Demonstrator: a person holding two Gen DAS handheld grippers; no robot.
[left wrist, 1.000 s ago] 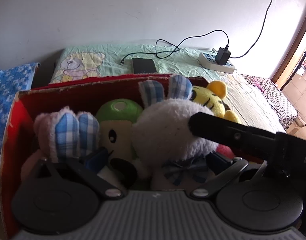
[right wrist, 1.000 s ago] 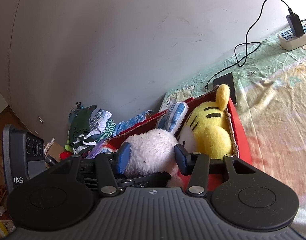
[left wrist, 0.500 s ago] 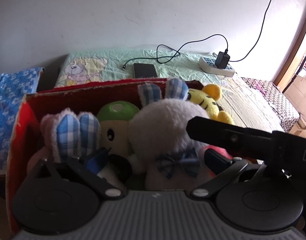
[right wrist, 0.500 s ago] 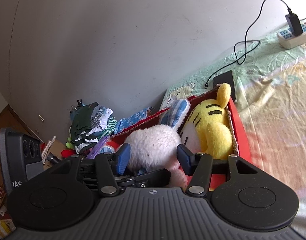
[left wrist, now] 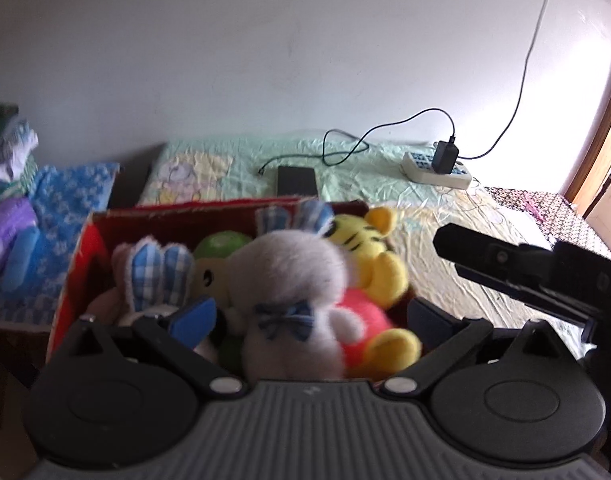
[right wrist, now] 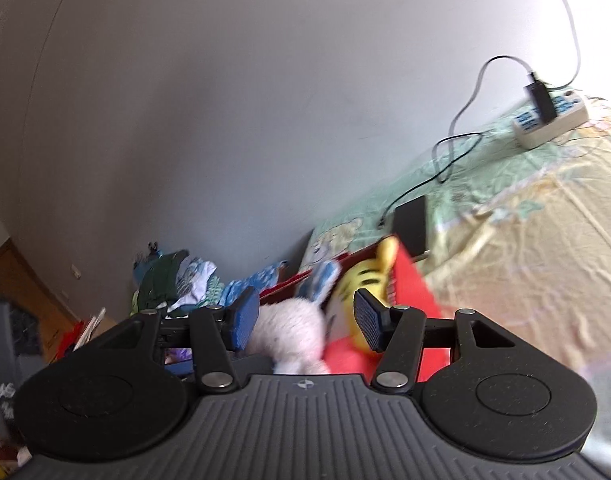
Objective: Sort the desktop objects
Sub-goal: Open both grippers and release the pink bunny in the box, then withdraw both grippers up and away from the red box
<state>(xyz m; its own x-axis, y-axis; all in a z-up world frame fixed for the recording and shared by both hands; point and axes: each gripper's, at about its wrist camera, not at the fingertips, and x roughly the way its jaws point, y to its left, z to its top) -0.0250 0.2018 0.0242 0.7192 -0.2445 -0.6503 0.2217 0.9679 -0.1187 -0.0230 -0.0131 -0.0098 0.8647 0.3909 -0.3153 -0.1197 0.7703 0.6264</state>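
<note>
White plush rabbit with a blue checked bow (left wrist: 293,300) sits in the red cardboard box (left wrist: 71,276), directly ahead of the left gripper (left wrist: 309,316), whose jaws stand wide apart and empty. The right gripper (right wrist: 307,322) is likewise spread and empty, above the box. The toy is judged light, soft and compressible, best pinched across its round body.

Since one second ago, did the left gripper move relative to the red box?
Yes. The left gripper has pulled back and up from the red box: the box looks smaller, and the yellow tiger toy shows fully now.
</note>
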